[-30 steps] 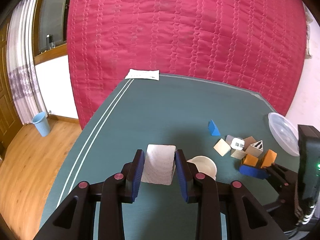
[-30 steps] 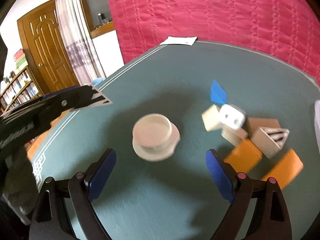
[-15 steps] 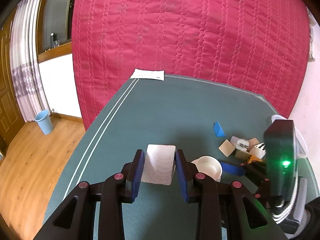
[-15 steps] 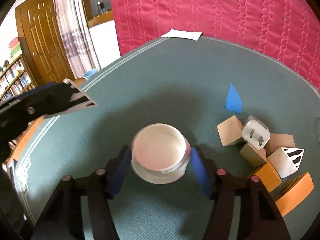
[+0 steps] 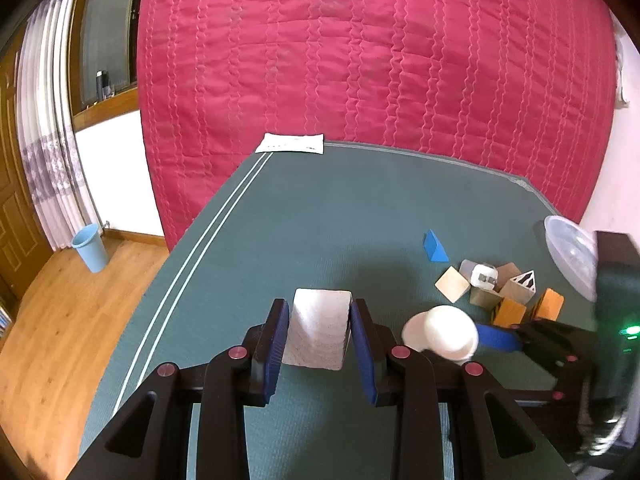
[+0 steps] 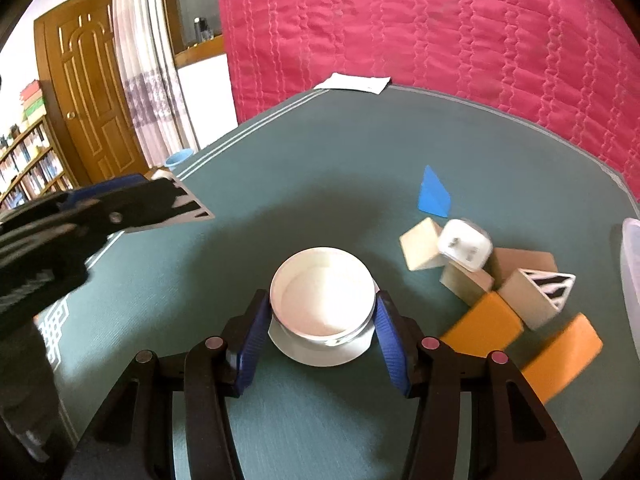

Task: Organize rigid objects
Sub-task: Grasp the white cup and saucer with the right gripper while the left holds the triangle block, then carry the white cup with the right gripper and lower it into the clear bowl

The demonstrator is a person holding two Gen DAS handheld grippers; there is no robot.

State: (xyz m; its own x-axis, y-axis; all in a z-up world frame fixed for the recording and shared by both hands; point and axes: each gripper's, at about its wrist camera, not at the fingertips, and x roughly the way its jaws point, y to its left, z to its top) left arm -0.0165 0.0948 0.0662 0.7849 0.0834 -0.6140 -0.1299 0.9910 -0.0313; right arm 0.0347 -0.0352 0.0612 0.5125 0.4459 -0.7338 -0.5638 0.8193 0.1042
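Note:
My left gripper [image 5: 318, 332] is shut on a pale wooden block [image 5: 318, 328] and holds it above the green table [image 5: 320, 208]. My right gripper [image 6: 322, 320] is shut on a white round jar [image 6: 323, 298], with a white lid [image 6: 320, 350] showing beneath it. In the left wrist view the jar [image 5: 446, 330] appears lifted and tilted, to the right of my left gripper. A cluster of blocks lies to the right: a blue wedge [image 6: 434, 196], a white plug adapter [image 6: 464, 244], a striped prism [image 6: 536, 292] and orange blocks [image 6: 482, 324].
A clear plastic container [image 5: 570, 256] stands at the table's right edge. A white paper [image 5: 290, 143] lies at the far edge against a red quilt [image 5: 360, 60]. A blue bin [image 5: 90, 246] stands on the wooden floor to the left.
My right gripper moved in on the white jar, closed on it and raised it. My left gripper kept its hold on the wooden block and stayed nearly still.

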